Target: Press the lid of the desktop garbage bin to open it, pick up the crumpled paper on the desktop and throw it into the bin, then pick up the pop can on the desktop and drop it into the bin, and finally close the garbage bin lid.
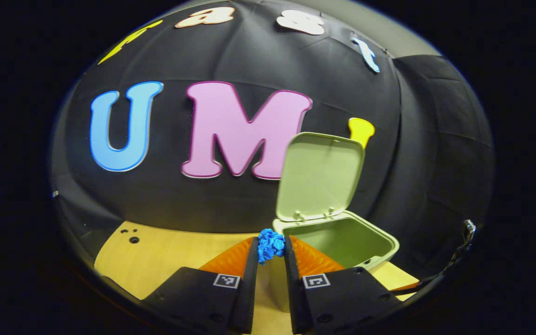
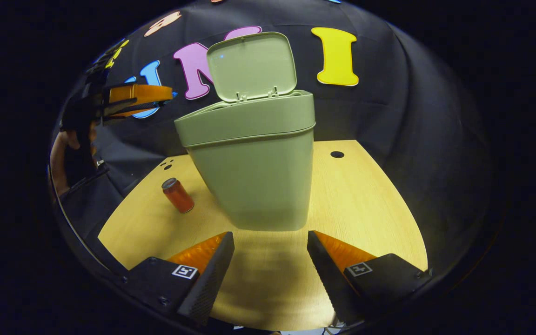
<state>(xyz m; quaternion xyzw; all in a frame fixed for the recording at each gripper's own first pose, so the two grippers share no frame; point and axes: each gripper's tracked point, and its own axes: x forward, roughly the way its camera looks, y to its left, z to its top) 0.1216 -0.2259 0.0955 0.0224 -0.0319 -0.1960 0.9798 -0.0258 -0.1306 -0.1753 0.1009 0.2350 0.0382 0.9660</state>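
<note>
We pinch the crumpled paper (image 1: 271, 245) in our left gripper (image 1: 271, 253) just before the open bin (image 1: 342, 237); our right gripper (image 2: 270, 244) gapes empty, pop can (image 2: 178, 195) ahead-left

Matt plastic bin (image 2: 254, 181), wood-grain desktop (image 2: 365, 204), crumpled paper (image 1: 271, 245), glossy can (image 2: 178, 195)

Open mouth of bin (image 1: 342, 237) unobstructed from above, lid (image 1: 320, 174) upright at its rear edge. Bare desktop (image 2: 365, 204) right of bin; pop can (image 2: 177, 195) standing left, apart from it.
</note>
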